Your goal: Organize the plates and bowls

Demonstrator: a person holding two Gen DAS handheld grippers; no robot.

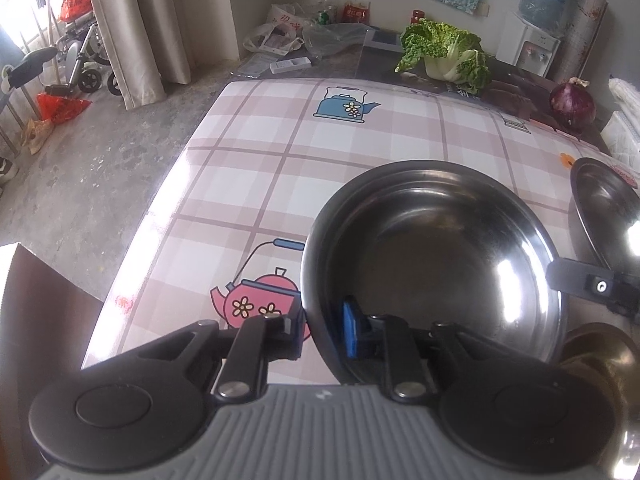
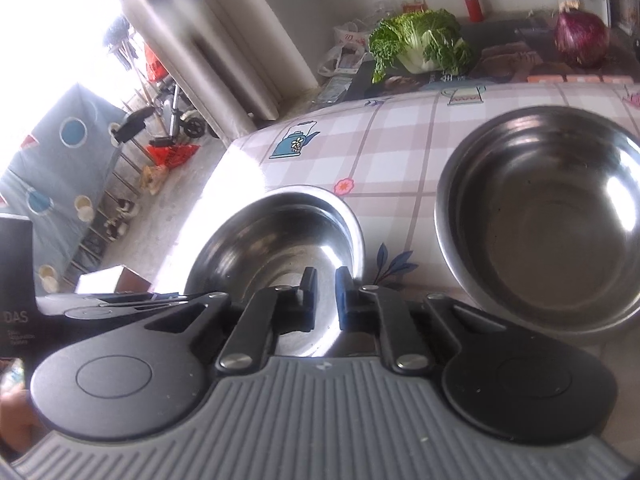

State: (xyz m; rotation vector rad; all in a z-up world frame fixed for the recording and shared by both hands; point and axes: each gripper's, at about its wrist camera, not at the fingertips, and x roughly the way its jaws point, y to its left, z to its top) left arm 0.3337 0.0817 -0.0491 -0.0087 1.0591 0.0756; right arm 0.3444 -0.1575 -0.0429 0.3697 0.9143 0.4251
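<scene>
In the left wrist view my left gripper point(image 1: 325, 326) is shut on the near rim of a steel bowl point(image 1: 436, 256), one finger outside the wall and the blue pad inside. A second steel bowl point(image 1: 608, 216) lies at the right edge, with the other gripper's finger point(image 1: 580, 284) beside it. In the right wrist view my right gripper point(image 2: 325, 298) has its jaws a narrow gap apart over the near rim of a steel bowl point(image 2: 276, 236); whether they pinch the rim I cannot tell. A larger steel bowl point(image 2: 548, 216) sits to its right on the checked tablecloth point(image 2: 400, 136).
The table's left edge point(image 1: 168, 208) drops to a concrete floor. A cabbage point(image 1: 444, 54) and a red onion point(image 1: 572, 104) lie at the back of the table. A water dispenser point(image 1: 532, 40) stands behind.
</scene>
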